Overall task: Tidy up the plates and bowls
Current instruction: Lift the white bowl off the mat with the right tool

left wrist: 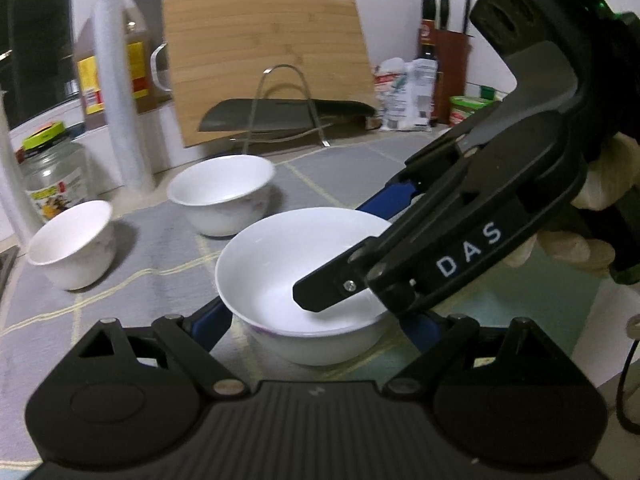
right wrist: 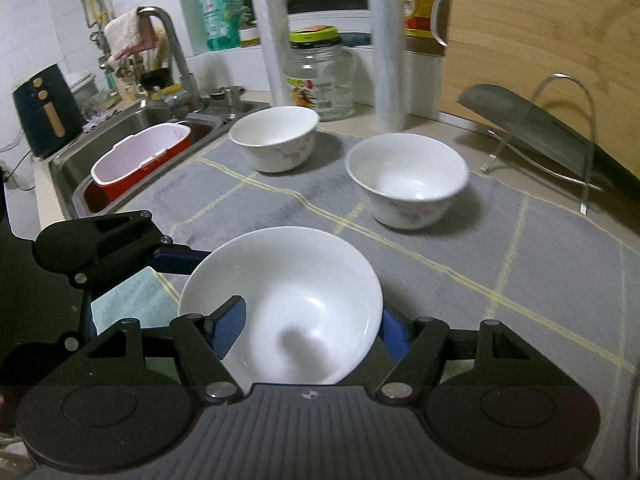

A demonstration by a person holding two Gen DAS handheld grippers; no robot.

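While both hand-held grippers (right wrist: 308,336) pinching the near bowl (right wrist: 280,304); two bowls (right wrist: 406,180) beyond; knife rack (right wrist: 560,140) behind.

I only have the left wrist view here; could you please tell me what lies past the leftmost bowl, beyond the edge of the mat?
Observer: A steel sink starts right there, beside that bowl.
Operator: Thank you. Is there anything in it?
Observer: Yes, a red tub with a pink inside stands in the sink.
Operator: Is a tap nearby?
Observer: A tap rises behind the sink, with a cloth draped over it.
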